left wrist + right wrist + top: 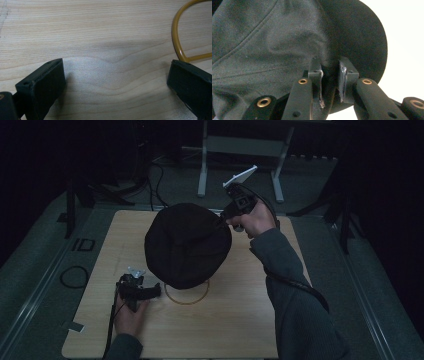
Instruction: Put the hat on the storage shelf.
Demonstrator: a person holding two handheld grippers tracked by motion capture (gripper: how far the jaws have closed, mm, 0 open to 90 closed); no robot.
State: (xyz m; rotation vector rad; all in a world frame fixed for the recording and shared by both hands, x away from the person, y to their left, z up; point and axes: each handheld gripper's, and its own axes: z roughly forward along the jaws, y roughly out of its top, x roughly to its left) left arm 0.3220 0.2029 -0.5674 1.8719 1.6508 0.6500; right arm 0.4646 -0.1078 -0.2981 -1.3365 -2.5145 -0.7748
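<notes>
A black cap (187,244) hangs over the middle of the wooden table (235,320), held up at its right edge by my right gripper (223,220). In the right gripper view the jaws are shut on a fold of the cap's dark cloth (274,42), with the brim (367,42) curving away to the right. A yellow ring (190,296) lies flat on the table below the cap, partly hidden by it. My left gripper (155,291) rests low on the table just left of the ring, open. Its wide-apart jaws frame bare wood, with the ring (178,45) at the upper right.
Metal stand legs (240,165) and cables (155,180) lie on the floor beyond the table's far edge. A cable loop (74,276) sits on the floor at the left. The table's near and left parts are bare wood.
</notes>
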